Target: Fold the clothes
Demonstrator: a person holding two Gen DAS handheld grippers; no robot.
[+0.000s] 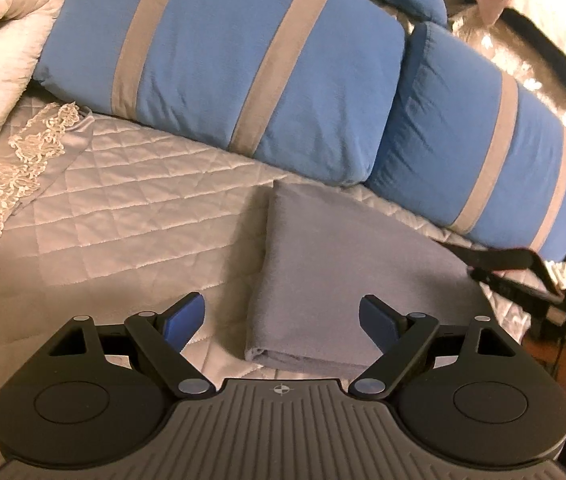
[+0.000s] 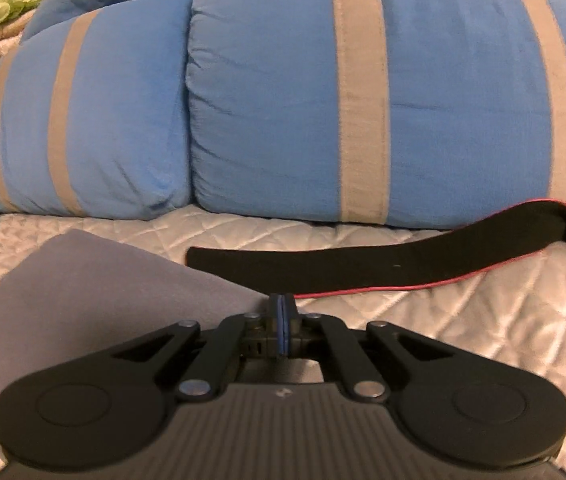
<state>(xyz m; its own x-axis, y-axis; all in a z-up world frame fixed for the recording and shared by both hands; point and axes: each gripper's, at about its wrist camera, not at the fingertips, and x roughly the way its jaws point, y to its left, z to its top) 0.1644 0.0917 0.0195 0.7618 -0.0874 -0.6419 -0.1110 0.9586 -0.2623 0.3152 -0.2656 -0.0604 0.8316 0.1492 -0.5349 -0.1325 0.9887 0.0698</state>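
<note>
A grey garment (image 1: 335, 276) lies folded into a flat rectangle on the quilted bedspread (image 1: 131, 224). My left gripper (image 1: 281, 322) is open, its blue pads apart above the near left edge of the garment. The garment also shows in the right wrist view (image 2: 95, 292) at lower left. My right gripper (image 2: 281, 322) is shut with its pads pressed together, beside the garment's right edge; nothing shows between them. The other gripper's black frame (image 1: 523, 280) shows at the right of the left wrist view.
Two blue pillows with grey stripes (image 1: 227, 68) (image 2: 363, 100) lie along the back of the bed. A black strap with red edging (image 2: 383, 264) lies on the bedspread to the right. A lace-trimmed cream quilt (image 1: 7, 92) is bunched at the left.
</note>
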